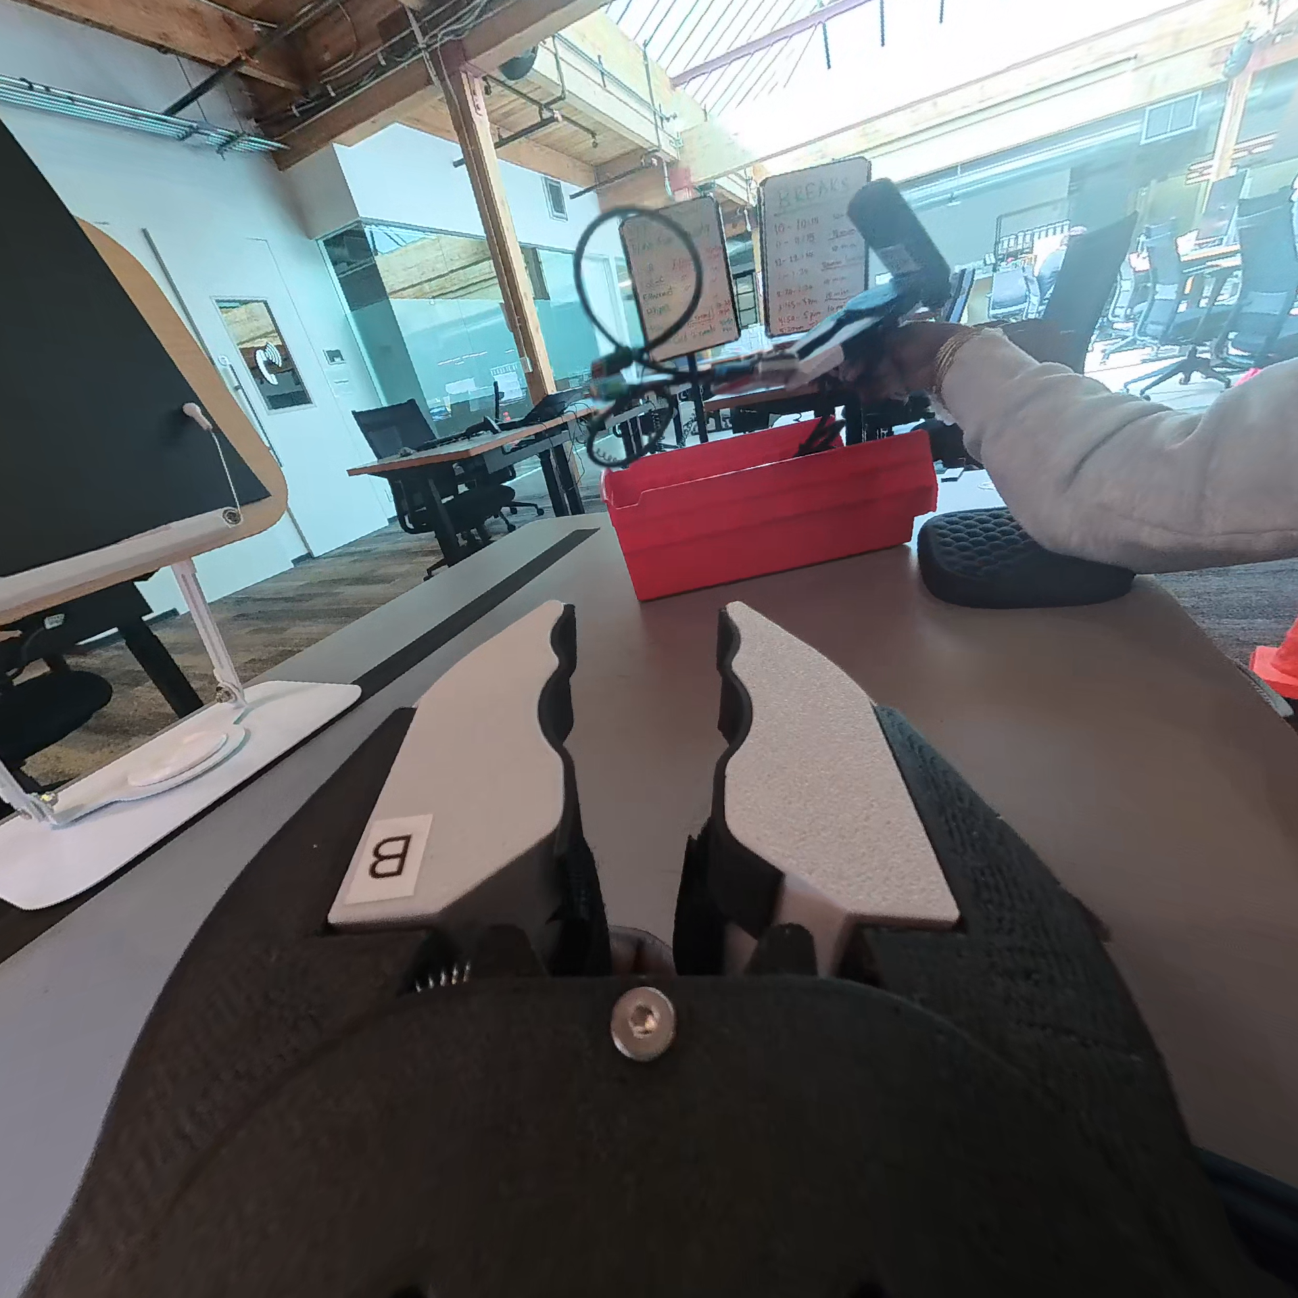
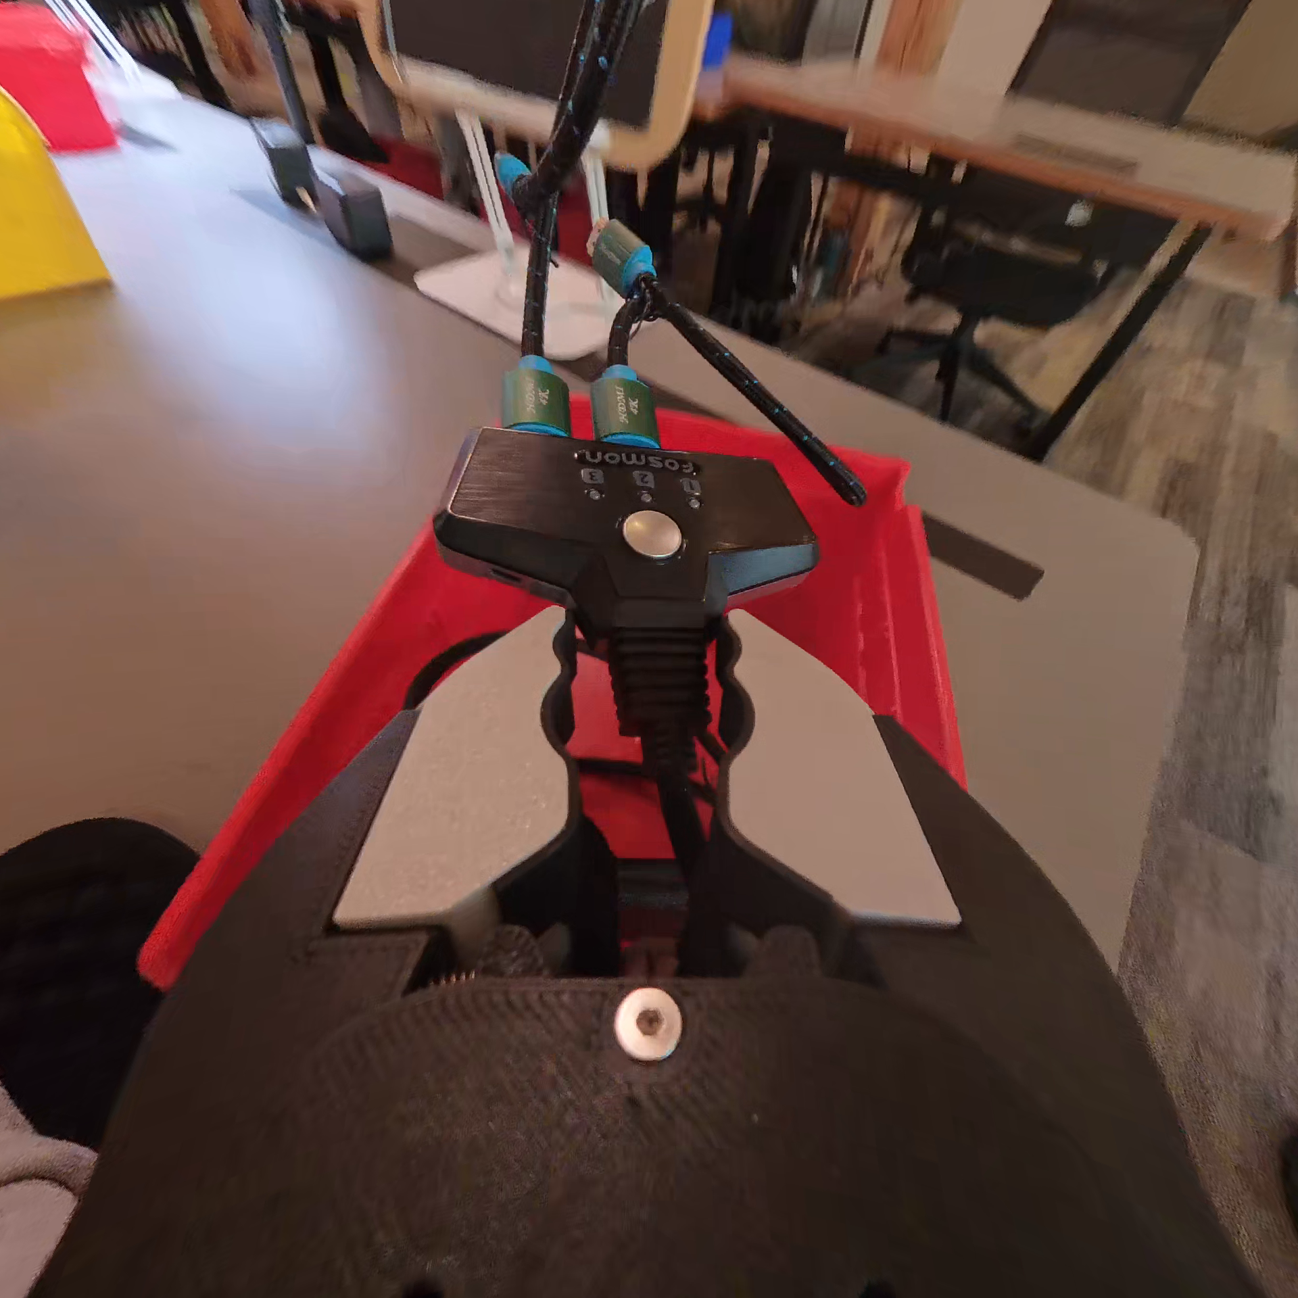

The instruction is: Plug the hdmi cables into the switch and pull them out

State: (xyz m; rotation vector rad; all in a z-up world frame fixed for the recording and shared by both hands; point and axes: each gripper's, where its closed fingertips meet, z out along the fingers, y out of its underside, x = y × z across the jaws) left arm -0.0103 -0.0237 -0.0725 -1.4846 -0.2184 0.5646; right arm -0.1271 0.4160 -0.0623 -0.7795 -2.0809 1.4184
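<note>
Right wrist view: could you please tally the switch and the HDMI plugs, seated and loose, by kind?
Switch: 1
Plugs seated in the switch: 2
Loose plugs clearly shown: 1
Total: 4
A blue collar higher up may be another plug; too blurred to tell.

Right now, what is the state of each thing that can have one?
Left gripper: open, empty, above the table.
Right gripper: shut on the switch's ribbed neck.
Switch: lifted above the red bin.
Two HDMI plugs: inserted.
Third plug: unplugged, dangling.
</note>
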